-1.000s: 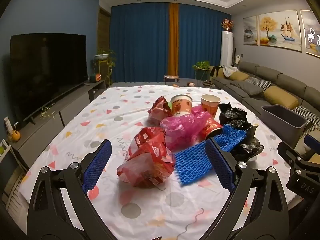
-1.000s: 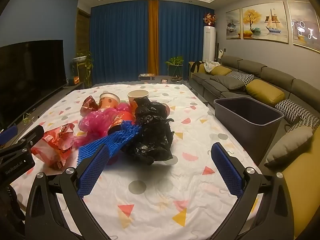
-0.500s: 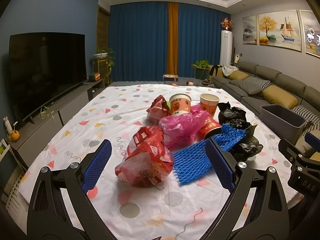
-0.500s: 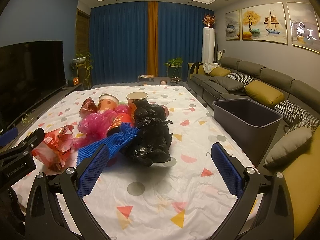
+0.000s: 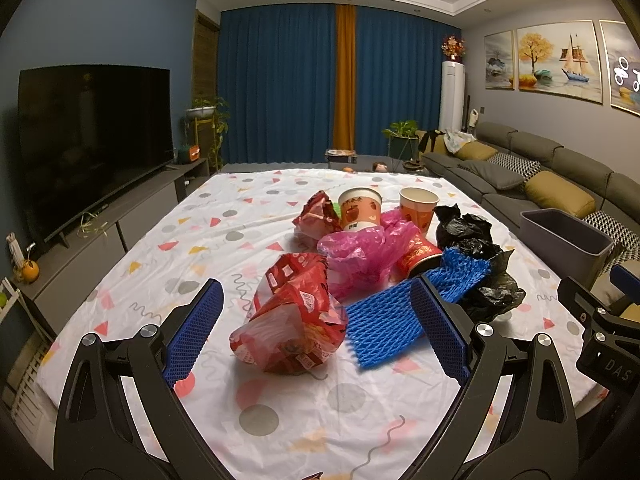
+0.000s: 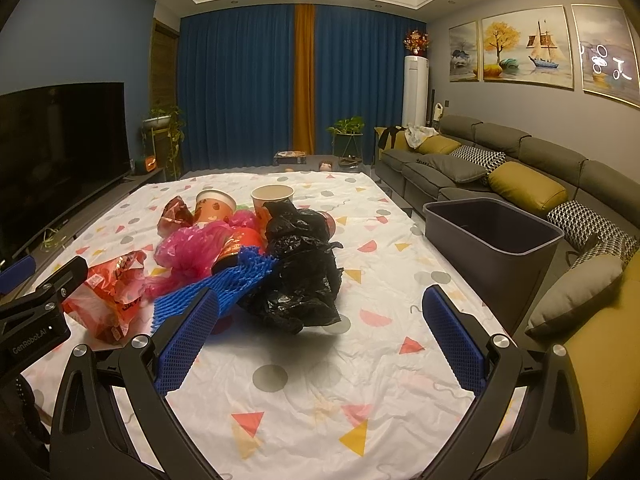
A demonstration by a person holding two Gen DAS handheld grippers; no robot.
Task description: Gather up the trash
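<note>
A heap of trash lies mid-table: a red snack bag point(image 5: 296, 320), blue foam netting point(image 5: 396, 320), a pink plastic bag point(image 5: 368, 252), a black plastic bag point(image 6: 300, 276), two upright paper cups point(image 5: 359, 208) point(image 5: 418, 208), a tipped red cup point(image 5: 416, 258) and a small red wrapper point(image 5: 316, 220). My left gripper point(image 5: 318, 330) is open, its blue pads either side of the snack bag and netting, above the table and short of them. Open too, my right gripper point(image 6: 320, 332) hovers just in front of the black bag. A grey bin point(image 6: 492, 240) stands at the table's right edge.
The table wears a white cloth point(image 6: 320, 392) with coloured shapes. A grey sofa point(image 6: 500, 160) with cushions runs along the right wall. A television point(image 5: 92, 136) on a low cabinet stands left. Plants and blue curtains point(image 5: 280, 84) are at the far end.
Both grippers have drifted slightly; the trash pile sits a little farther left in the left wrist view. Nothing has been taken hold of.
</note>
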